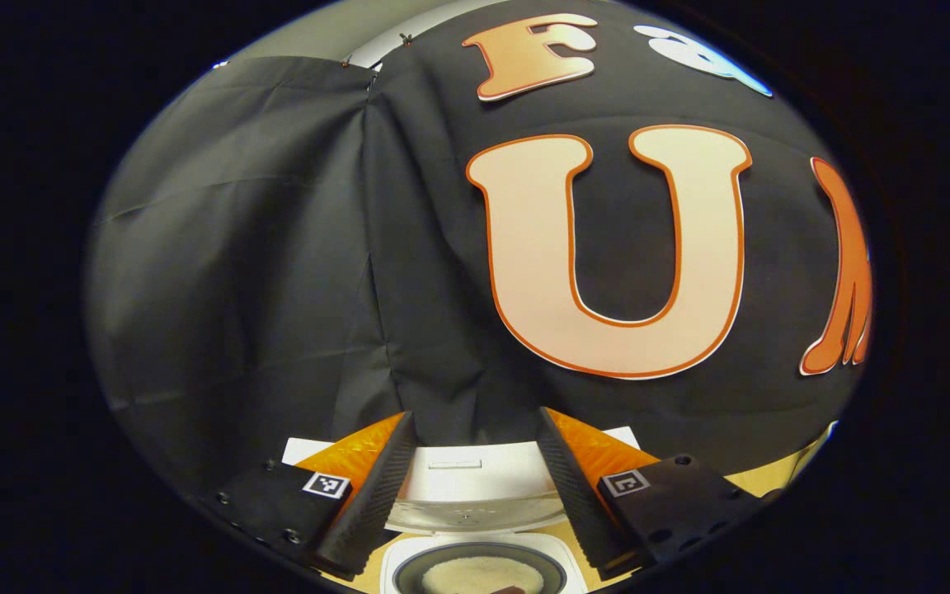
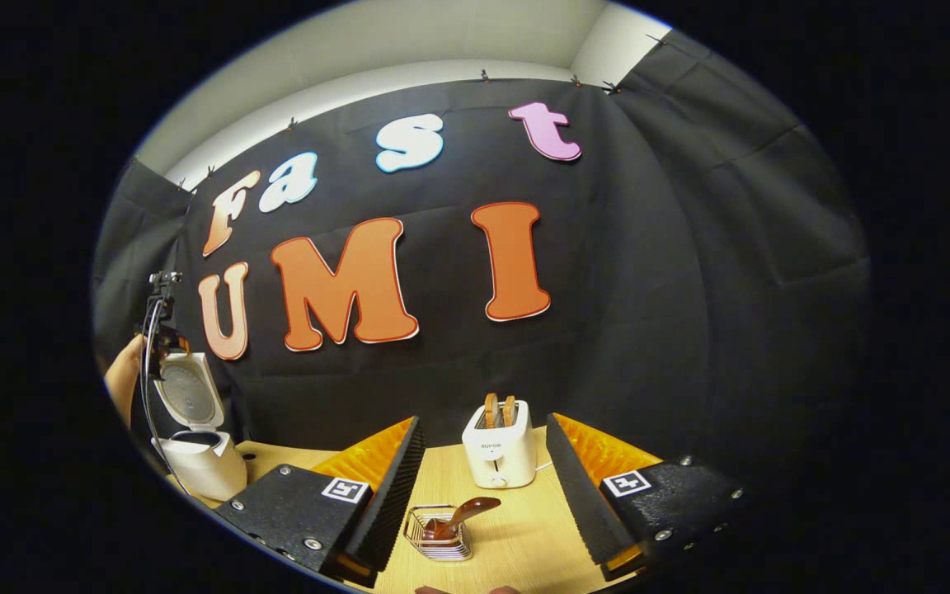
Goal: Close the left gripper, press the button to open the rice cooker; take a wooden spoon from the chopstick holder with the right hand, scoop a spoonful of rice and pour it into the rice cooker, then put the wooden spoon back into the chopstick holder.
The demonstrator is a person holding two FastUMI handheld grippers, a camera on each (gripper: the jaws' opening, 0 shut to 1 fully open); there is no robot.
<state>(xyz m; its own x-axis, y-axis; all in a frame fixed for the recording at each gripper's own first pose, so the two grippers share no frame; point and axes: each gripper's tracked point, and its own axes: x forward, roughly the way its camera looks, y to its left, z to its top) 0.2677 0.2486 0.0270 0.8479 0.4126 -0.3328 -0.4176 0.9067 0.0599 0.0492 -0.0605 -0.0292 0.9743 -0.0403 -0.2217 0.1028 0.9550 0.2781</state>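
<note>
Both grippers gape, nothing held. I judge wooden spoon [image 2: 463,513] in chopstick holder [image 2: 440,535] light, rigid; right gripper [image 2: 483,495] pinch handle tip. Rice cooker [image 1: 479,528] lid up.

In the left gripper view the rice cooker [image 1: 482,569] runs off the bottom edge, and a dark thing on the rice [image 1: 482,575] is too cropped to identify. In the right gripper view the wooden spoon [image 2: 463,515] hides its bowl inside the chopstick holder [image 2: 439,535].
</note>
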